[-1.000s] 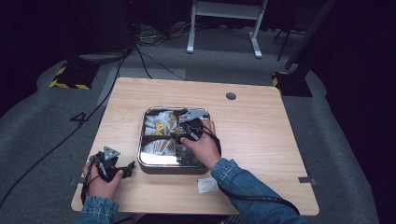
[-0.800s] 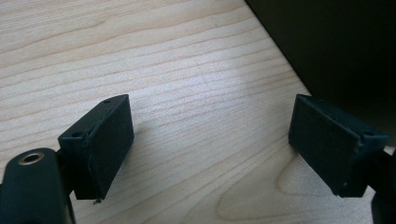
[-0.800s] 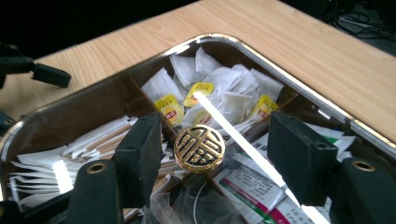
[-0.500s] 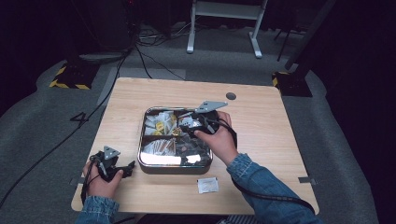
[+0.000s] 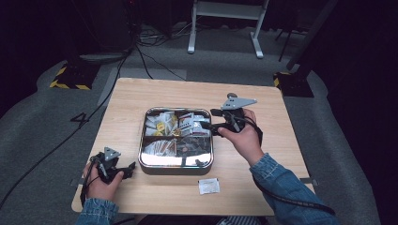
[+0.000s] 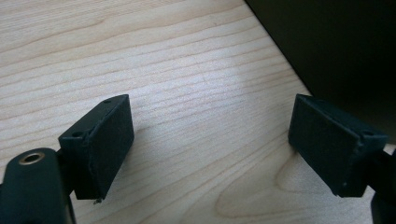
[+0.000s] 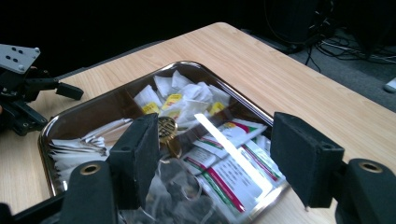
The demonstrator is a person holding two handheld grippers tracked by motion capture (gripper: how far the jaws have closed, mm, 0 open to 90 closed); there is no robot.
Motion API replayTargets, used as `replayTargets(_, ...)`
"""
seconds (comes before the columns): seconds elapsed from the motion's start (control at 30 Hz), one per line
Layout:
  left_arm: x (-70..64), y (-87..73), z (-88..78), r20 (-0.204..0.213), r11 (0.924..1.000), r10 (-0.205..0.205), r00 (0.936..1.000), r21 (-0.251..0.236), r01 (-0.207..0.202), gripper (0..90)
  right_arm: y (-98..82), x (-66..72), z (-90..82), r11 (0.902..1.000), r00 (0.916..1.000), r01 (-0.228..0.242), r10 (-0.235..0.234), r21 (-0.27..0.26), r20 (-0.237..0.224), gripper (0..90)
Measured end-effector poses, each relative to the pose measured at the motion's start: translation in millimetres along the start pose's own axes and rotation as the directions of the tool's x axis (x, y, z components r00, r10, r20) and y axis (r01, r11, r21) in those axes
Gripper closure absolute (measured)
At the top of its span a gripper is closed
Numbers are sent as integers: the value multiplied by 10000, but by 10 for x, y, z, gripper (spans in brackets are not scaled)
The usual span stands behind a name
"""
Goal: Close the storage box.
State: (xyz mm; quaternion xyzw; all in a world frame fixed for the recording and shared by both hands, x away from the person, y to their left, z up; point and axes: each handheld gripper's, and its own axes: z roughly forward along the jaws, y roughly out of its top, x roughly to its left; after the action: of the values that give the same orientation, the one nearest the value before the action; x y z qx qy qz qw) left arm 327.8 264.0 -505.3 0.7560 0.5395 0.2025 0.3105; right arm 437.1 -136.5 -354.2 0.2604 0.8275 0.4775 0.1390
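While the left gripper (image 5: 126, 168) rests open on the table (image 5: 263, 154), the right gripper (image 5: 206, 125) – jaws just widened, empty – hangs over the tray (image 5: 176, 165).

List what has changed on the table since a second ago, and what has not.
The right gripper has lifted out of the steel tray toward its right edge; its jaws have just been opening and carry nothing. The left gripper, tray and white sachet on the table stayed put.
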Motion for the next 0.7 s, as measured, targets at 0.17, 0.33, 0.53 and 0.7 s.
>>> replayTargets(0.17,0,0,0,-1,10000,1,10000,1,-1,146,-93,-101,-182,10000,9999,5,-5,-48,165,339)
replayTargets(0.33,-1,0,0,-5,10000,-3,10000,-3,3,146,-190,-184,-329,10000,9994,-47,47,-20,357,339)
replayTargets(0.53,-1,0,0,-3,10000,-3,10000,-1,3,146,-302,-270,-452,9998,9987,-158,153,113,490,338)
replayTargets(0.7,0,0,1,8,10000,-5,10000,-4,5,146,-482,-388,-584,9988,9972,-381,360,307,648,337)
